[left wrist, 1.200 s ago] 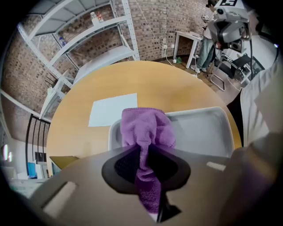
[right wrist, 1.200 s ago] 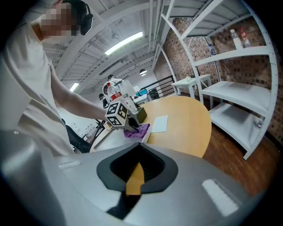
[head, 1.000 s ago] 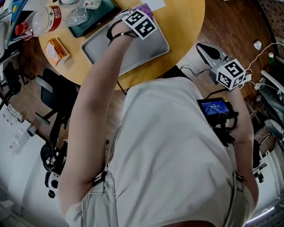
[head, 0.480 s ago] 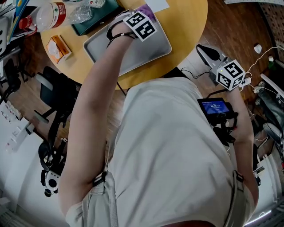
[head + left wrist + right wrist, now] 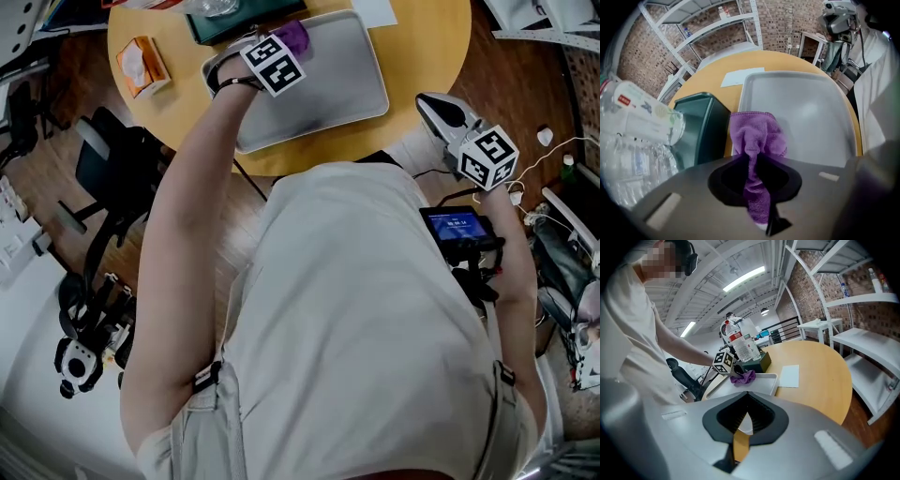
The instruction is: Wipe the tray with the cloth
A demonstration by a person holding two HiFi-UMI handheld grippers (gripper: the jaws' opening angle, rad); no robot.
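A grey tray (image 5: pixel 323 89) lies on the round wooden table (image 5: pixel 422 56). My left gripper (image 5: pixel 281 49) points steeply down over the tray's far left part, shut on a purple cloth (image 5: pixel 293 37). In the left gripper view the cloth (image 5: pixel 757 138) hangs bunched between the jaws (image 5: pixel 754 159) and rests on the tray (image 5: pixel 811 108) near its corner. My right gripper (image 5: pixel 439 109) hovers off the table's near right edge, away from the tray. Its jaws (image 5: pixel 746 411) look shut with nothing in them. From there the tray (image 5: pixel 761 380) and cloth (image 5: pixel 743 377) show beyond.
A dark green box (image 5: pixel 701 126) and plastic bottles (image 5: pixel 637 117) stand just left of the tray. A white sheet of paper (image 5: pixel 740 77) lies beyond the tray. An orange packet (image 5: pixel 141 66) sits at the table's left. A black chair (image 5: pixel 112 178) stands by the table.
My left gripper has slid the cloth from the tray's far right part to its far left part. The head view has shifted, and the right gripper now stands closer to the table's rim.
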